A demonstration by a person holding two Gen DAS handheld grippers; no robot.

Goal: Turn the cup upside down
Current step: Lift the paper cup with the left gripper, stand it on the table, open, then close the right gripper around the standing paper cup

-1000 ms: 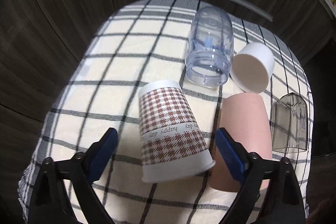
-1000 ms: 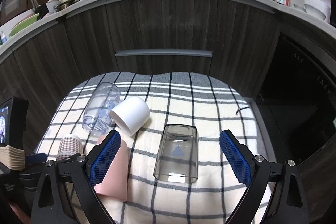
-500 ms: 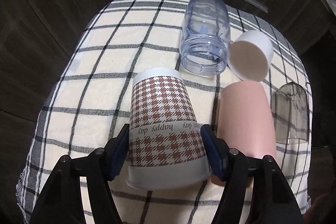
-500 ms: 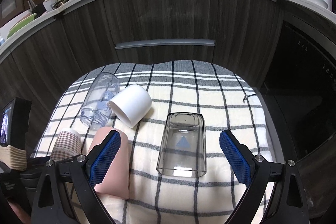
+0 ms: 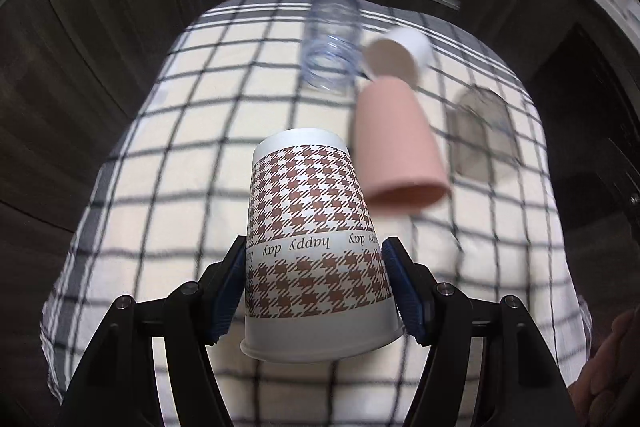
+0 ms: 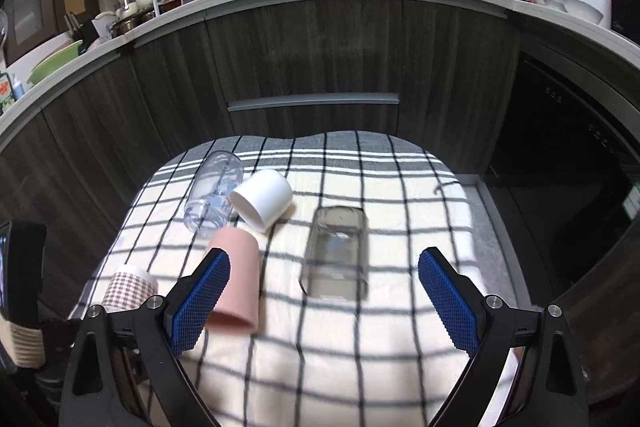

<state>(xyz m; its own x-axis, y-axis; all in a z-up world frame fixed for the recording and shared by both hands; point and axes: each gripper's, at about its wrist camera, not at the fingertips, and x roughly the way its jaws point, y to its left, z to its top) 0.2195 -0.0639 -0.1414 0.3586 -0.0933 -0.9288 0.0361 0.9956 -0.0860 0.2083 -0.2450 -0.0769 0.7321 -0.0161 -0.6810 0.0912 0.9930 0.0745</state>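
Note:
My left gripper point(image 5: 316, 267) is shut on a brown houndstooth paper cup point(image 5: 308, 227) printed "happy day". The cup is lifted above the checked cloth point(image 5: 192, 155), its base pointing away and its rim toward the camera. The same cup point(image 6: 130, 287) shows at the left edge of the right wrist view. My right gripper point(image 6: 324, 291) is open and empty, above the cloth, with a smoky clear cup point(image 6: 336, 251) lying between its fingers further ahead.
A pink cup point(image 5: 396, 147), a white cup point(image 5: 396, 61), a clear bottle-like cup point(image 5: 332, 47) and the smoky cup point(image 5: 484, 131) lie on their sides on the cloth. Dark wood cabinets point(image 6: 312, 59) stand behind, under a cluttered counter.
My left gripper closed on the houndstooth cup and lifted it off the cloth. My right gripper drifted slightly and stayed open.

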